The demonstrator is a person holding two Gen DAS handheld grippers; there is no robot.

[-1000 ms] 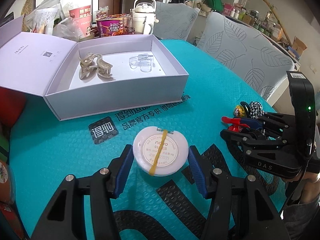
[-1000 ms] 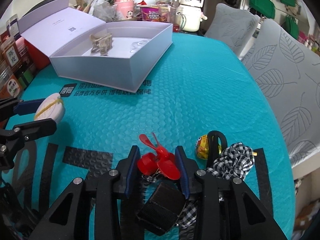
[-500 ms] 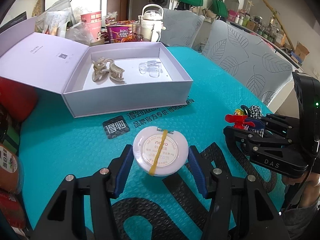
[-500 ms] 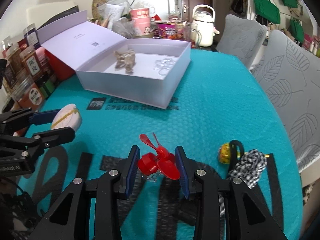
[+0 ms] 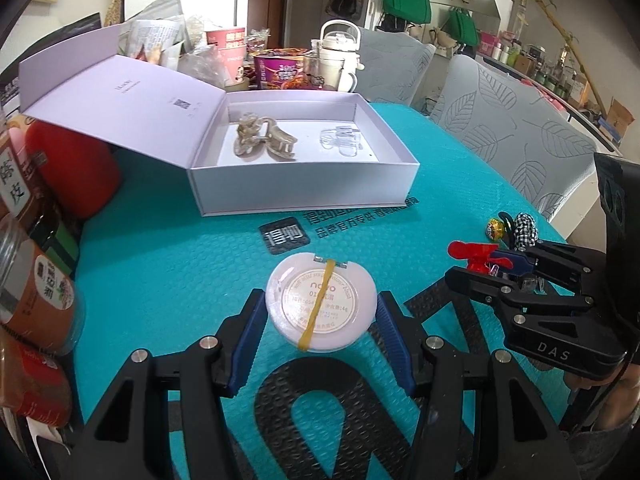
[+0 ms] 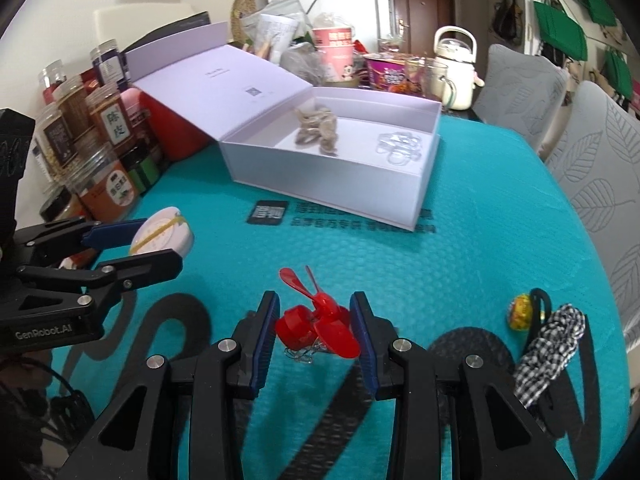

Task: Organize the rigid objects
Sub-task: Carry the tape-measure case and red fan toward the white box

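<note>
Jaws clamp compact (image 5: 321, 307) and red fan (image 6: 318, 326).

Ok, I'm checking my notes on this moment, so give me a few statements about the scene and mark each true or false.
1. The left gripper holds a round white case. True.
2. The right gripper is empty. False: it is shut on a red clip.
3. The white box is closed. False: its lid is open.
4. A beige hair claw lies in the box. True.
5. The checkered hair tie is inside the box. False: it lies on the teal mat.
</note>
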